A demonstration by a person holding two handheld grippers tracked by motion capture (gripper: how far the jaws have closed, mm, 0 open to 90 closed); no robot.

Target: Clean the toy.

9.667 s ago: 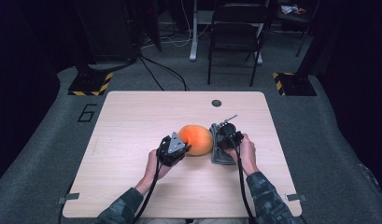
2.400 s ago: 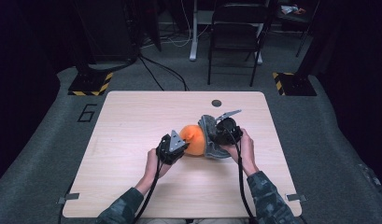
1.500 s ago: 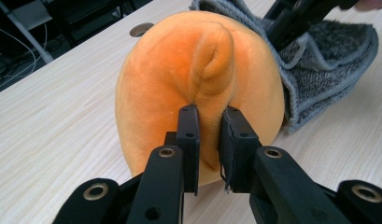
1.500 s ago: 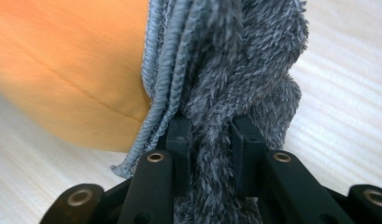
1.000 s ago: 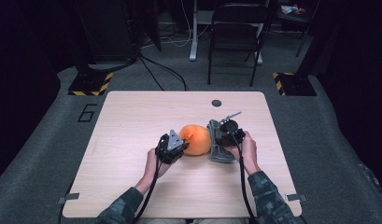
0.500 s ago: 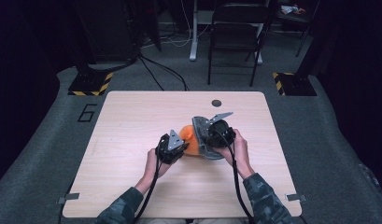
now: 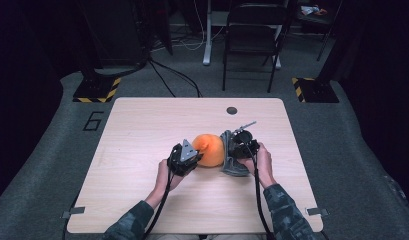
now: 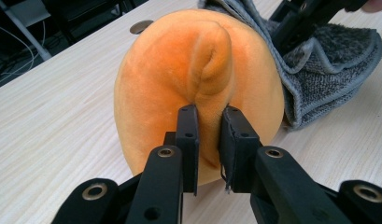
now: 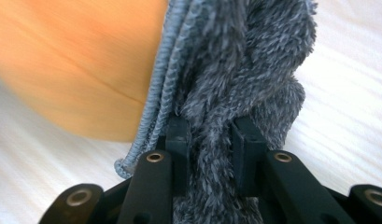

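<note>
Since half a second ago the right tongs (image 7: 231, 150) have swung back from over the orange plush ball (image 7: 210, 149) to its right flank, carrying the grey towel (image 7: 233, 165) with them, so that more of the ball's top shows again in the high view; the left tongs (image 7: 192, 152) sit where they were. On the pale wooden counter (image 7: 142, 130) the ball rests a little nearer the person than the middle, between the two hands. From the left gripper view, the left tongs are drawn narrow and pinch a raised fold of the ball's orange fabric (image 8: 208, 93), the two black pads pressing on either side of that ridge. From the right gripper view, the right tongs are likewise narrow and clamped on a thick bunch of the grey towel (image 9: 212, 140), whose corded hem lies right against the ball's surface (image 9: 72, 65). In the left gripper view the towel (image 8: 328, 70) hangs in folds beside the ball on its far right side, its lower edge resting on the counter, with the right tongs gripping it from above. A small dark round disc (image 7: 231, 110) lies on the counter towards the far edge, well apart from the ball, and a black chair (image 7: 252, 40) stands on the floor beyond the counter.
</note>
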